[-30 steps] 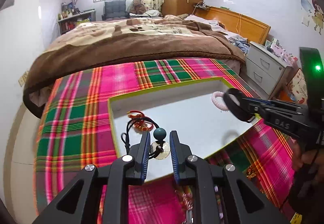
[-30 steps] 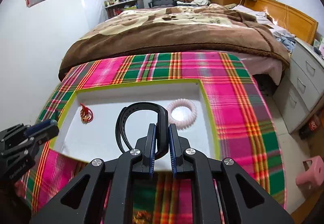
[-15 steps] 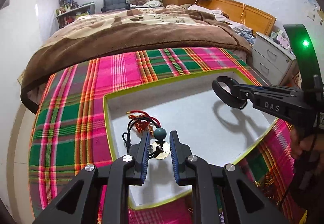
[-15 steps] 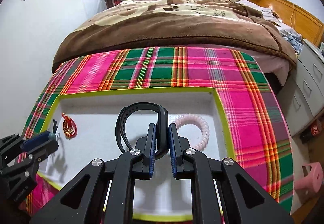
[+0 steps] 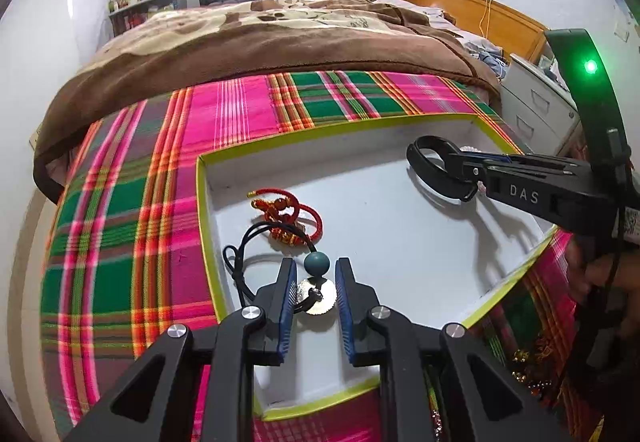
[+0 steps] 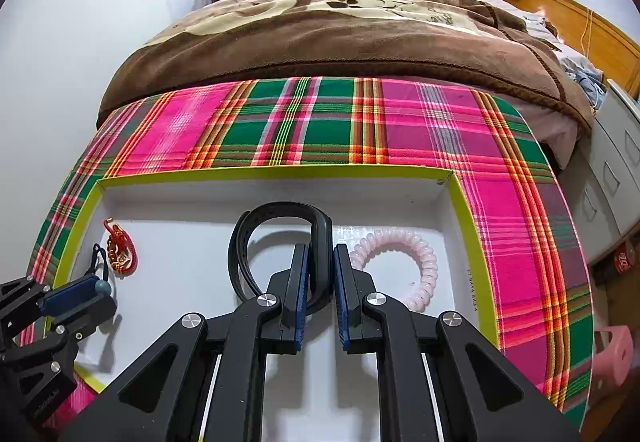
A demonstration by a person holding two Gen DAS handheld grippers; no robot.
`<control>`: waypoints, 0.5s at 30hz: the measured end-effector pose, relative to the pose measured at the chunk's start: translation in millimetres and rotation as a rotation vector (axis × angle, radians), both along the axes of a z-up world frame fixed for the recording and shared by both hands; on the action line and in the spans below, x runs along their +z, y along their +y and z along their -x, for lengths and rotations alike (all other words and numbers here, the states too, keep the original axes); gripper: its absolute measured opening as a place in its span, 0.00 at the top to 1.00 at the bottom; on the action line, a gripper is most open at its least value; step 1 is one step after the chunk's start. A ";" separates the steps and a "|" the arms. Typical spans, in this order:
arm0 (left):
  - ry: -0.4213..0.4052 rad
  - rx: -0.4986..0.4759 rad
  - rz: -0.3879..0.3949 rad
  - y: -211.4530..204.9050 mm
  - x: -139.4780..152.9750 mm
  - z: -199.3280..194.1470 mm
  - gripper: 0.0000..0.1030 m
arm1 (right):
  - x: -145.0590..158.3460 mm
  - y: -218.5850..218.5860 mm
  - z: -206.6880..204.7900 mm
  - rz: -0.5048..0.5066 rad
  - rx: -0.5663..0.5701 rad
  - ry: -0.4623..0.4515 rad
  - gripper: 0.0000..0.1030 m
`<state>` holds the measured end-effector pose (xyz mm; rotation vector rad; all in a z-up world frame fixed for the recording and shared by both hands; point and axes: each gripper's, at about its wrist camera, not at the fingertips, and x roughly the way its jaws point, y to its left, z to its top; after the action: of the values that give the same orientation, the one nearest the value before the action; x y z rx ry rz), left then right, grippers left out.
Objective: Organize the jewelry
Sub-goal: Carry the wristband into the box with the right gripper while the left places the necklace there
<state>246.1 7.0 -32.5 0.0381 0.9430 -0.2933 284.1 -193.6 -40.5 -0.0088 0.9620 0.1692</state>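
A white tray with a yellow-green rim (image 5: 202, 178) (image 6: 460, 202) lies on the plaid cloth. My left gripper (image 5: 316, 282) is shut on a black-cord pendant (image 5: 317, 291) with a silver disc and a teal bead (image 5: 317, 263), held over the tray's near left part. A red knotted bracelet (image 5: 286, 212) (image 6: 120, 250) lies in the tray just beyond it. My right gripper (image 6: 321, 270) (image 5: 468, 178) is shut on a black wristband (image 6: 280, 214) (image 5: 432, 162), held over the tray's right half. A pink spiral hair tie (image 6: 404, 242) lies in the tray beside the wristband.
The pink and green plaid cloth (image 6: 320, 130) covers the table. A bed with a brown blanket (image 6: 340, 26) lies beyond it. White drawers (image 5: 536, 110) stand to the right. Loose gold and red jewelry (image 5: 528, 370) lies on the cloth near the tray's front right edge.
Both grippers have moved forward and down over the tray with their loads. The right one has carried the wristband in beside the pink hair tie. The tray looks larger and nearer.
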 end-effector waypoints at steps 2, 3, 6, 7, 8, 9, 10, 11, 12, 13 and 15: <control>-0.003 0.005 0.005 1.0 -0.1 0.1 0.80 | -0.6 -0.2 -0.7 0.001 -0.001 0.000 0.88; -0.006 0.003 -0.003 0.2 0.4 0.8 0.80 | -1.0 -0.4 -1.2 0.002 0.000 0.002 0.88; -0.005 0.001 -0.008 -0.8 -0.4 0.5 0.80 | -2.7 -0.1 -2.6 0.008 0.003 0.009 0.88; -0.006 0.002 -0.005 -0.6 -0.4 0.8 0.80 | -2.7 0.4 -2.8 0.008 0.003 0.007 0.88; -0.006 0.003 -0.003 -0.5 -0.3 0.7 0.80 | -2.5 0.3 -2.9 0.006 0.002 0.004 0.87; -0.005 0.003 -0.003 -0.4 0.0 0.8 0.80 | -2.4 0.2 -2.9 0.007 0.001 0.003 0.87; -0.006 0.003 -0.004 -0.4 0.4 1.1 0.81 | -2.5 0.7 -2.4 0.010 0.002 0.003 0.87; -0.008 0.002 -0.005 -0.4 0.8 1.2 0.80 | -2.3 1.7 -2.4 0.017 0.005 0.001 0.87; -0.007 0.002 -0.002 0.0 0.7 1.2 0.80 | -2.1 2.3 -2.1 0.021 0.007 -0.002 0.87; -0.005 0.005 0.004 0.8 0.5 1.0 0.80 | -1.9 2.8 -1.9 0.023 0.009 -0.005 0.87; -0.002 0.013 0.031 3.1 0.7 1.1 0.80 | -1.3 3.1 -1.3 0.024 0.007 -0.009 0.83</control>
<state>245.0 10.1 -31.8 0.0043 0.9366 -0.2959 285.4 -190.5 -41.8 -0.0354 0.9549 0.1643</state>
